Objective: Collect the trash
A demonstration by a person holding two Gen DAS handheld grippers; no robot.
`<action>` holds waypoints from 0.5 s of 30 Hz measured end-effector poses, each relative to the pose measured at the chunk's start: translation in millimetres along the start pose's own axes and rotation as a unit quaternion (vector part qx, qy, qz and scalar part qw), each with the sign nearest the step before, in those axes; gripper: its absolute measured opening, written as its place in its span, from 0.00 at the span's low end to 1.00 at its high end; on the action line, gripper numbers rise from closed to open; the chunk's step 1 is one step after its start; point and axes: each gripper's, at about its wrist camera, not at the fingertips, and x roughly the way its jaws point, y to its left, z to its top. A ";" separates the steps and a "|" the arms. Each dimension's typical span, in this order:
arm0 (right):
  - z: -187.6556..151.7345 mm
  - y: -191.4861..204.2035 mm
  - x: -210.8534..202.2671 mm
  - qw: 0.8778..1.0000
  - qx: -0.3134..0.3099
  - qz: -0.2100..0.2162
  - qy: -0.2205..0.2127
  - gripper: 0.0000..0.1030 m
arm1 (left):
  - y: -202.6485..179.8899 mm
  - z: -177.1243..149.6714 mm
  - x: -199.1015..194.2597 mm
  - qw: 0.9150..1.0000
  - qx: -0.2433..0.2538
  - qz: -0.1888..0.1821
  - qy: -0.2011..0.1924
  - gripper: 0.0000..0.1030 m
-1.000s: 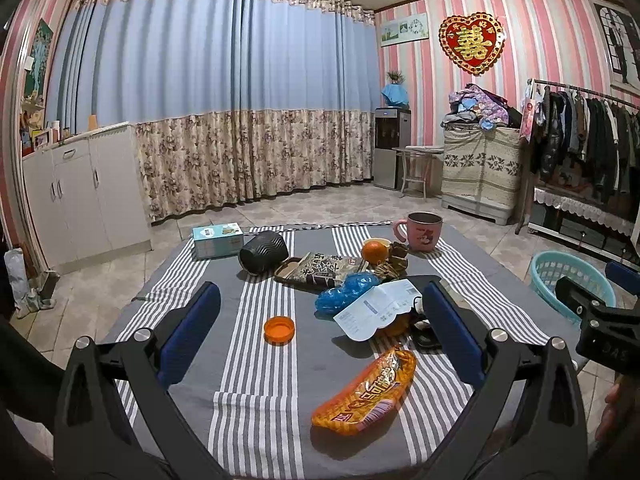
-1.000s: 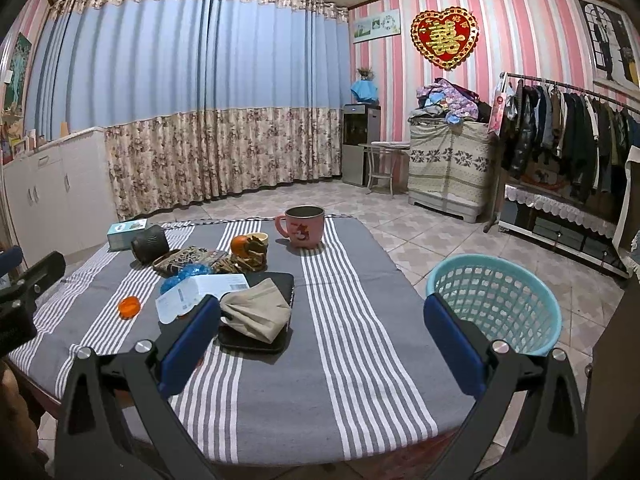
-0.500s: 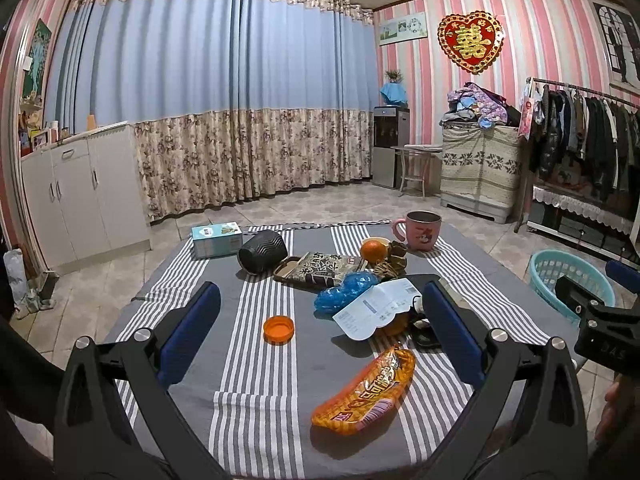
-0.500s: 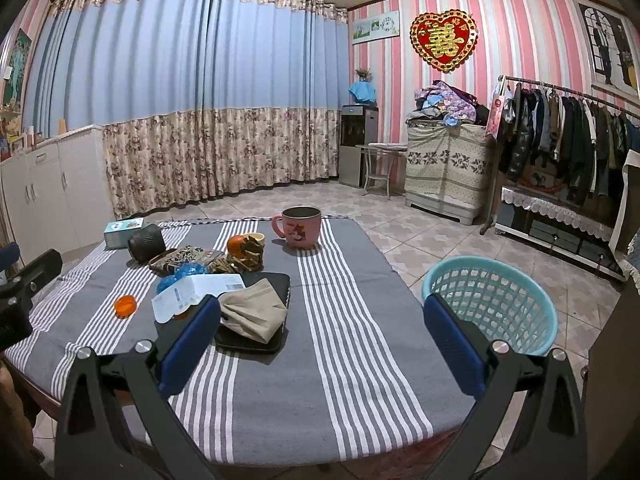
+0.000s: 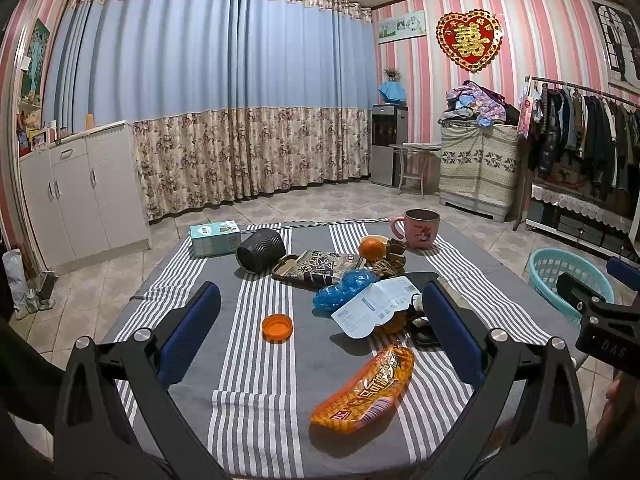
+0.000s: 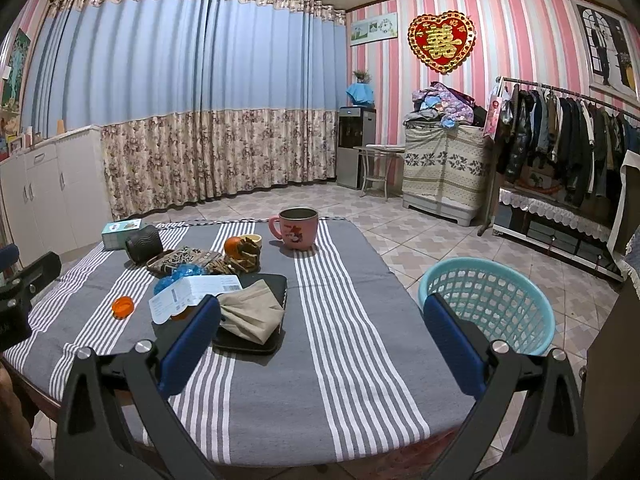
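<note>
Both grippers hang wide open, nothing between the fingers: left gripper above the table's near edge, right gripper at its right edge. Orange snack wrapper lies by the near edge, paper slip mid-table, teal basket on the floor just beside the right edge.

Table under striped cloth, objects clustered at centre. Snack packet nearest front edge; bottle cap behind it, to left. Paper slip right of cap, overlapping plastic bag. Snack tray behind bag; ribbed pot on its side left of tray; tissue box at far left. Orange right of tray, mug behind it. Laundry basket on floor right of table.
</note>
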 end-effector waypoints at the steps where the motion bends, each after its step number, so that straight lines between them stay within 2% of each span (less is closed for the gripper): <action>1: 0.0 0.3 -0.2 1.000 -0.001 0.000 0.000 0.96 | -0.1 -0.3 0.0 1.000 0.000 0.000 0.000 0.95; 15: 1.1 -3.4 -1.4 1.000 -0.001 -0.001 -0.003 0.96 | -1.6 -0.7 -0.1 1.000 0.000 -0.001 0.001 0.95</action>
